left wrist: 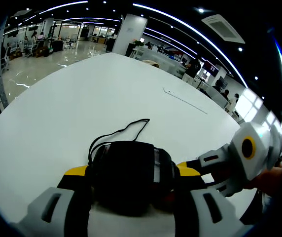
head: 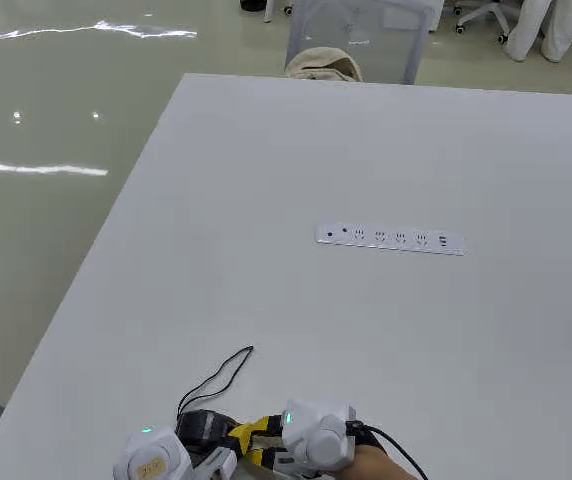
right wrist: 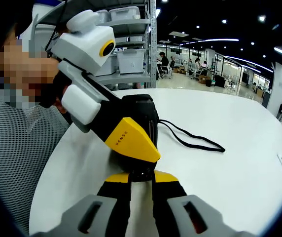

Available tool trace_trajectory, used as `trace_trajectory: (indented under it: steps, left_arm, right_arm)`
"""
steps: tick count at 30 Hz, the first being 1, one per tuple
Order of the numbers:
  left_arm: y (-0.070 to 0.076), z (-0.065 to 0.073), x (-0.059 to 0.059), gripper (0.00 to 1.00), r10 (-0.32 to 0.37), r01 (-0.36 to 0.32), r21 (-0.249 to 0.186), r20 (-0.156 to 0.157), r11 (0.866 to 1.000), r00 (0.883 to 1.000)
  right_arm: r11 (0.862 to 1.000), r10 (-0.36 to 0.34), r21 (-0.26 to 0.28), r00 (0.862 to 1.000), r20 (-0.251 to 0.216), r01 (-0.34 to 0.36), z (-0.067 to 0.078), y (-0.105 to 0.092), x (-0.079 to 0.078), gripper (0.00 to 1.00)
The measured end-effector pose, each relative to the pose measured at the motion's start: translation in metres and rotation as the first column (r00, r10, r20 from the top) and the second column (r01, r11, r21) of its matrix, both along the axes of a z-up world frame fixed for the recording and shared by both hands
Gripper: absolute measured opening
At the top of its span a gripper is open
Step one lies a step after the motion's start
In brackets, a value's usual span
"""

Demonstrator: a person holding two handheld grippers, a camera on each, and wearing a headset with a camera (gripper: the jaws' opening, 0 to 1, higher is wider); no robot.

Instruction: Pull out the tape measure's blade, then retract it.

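Gleaming w/ reflected ceiling lights, a pale glossy floor (head: 56, 120) is showing at 9–11 o'clock in head view. Metal shelving (right wrist: 131, 54) w/ storage bins is standing at the back of the right gripper view. The white tabletop (head: 366, 340) is running from 6 o'clock up to 12, matte and flat. A white power strip (head: 389, 239) is lying near its centre, well apart from the work.

At 6 o'clock in head view, near the table's front edge, the left gripper (left wrist: 131, 173) is clamping the tape measure (right wrist: 141, 113) btwn its yellow pads. Facing it, the right gripper (right wrist: 141, 178) is holding its jaws nearly together, tips touching the case's near edge. Can't tell if they're pinching anything.

The case is looking black, chunky and rounded, w/ a grey band down one side. Its thin black strap (right wrist: 190, 138) is lying looped on the table twd 12 o'clock from the case.
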State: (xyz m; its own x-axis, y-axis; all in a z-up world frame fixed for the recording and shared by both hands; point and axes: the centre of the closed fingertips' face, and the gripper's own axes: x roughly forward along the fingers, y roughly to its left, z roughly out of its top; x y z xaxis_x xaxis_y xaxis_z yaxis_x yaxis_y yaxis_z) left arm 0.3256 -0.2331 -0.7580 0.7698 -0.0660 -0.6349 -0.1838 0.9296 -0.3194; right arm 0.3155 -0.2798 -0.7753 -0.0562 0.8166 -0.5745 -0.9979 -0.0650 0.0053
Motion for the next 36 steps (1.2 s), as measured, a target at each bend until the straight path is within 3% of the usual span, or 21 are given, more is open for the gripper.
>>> trace_trajectory:
  steps: [11,23,36]
  left_arm:
    - [-0.001,-0.001,0.000,0.66,-0.011,0.011,-0.004,-0.014,1.000,1.000]
    - [-0.005,-0.005,-0.006,0.67,-0.075,0.076,0.020,-0.044,0.997,0.996]
    - [-0.010,0.001,-0.011,0.73,-0.166,0.168,0.053,-0.040,0.984,0.985]
  right_arm:
    - [1.000,-0.024,0.009,1.000,-0.013,0.024,0.005,-0.001,0.002,0.18]
    - [0.998,-0.055,-0.007,0.998,-0.035,0.055,0.006,-0.005,0.001,0.27]
    - [0.997,-0.083,-0.011,0.996,-0.041,0.082,0.012,-0.013,0.000,0.35]
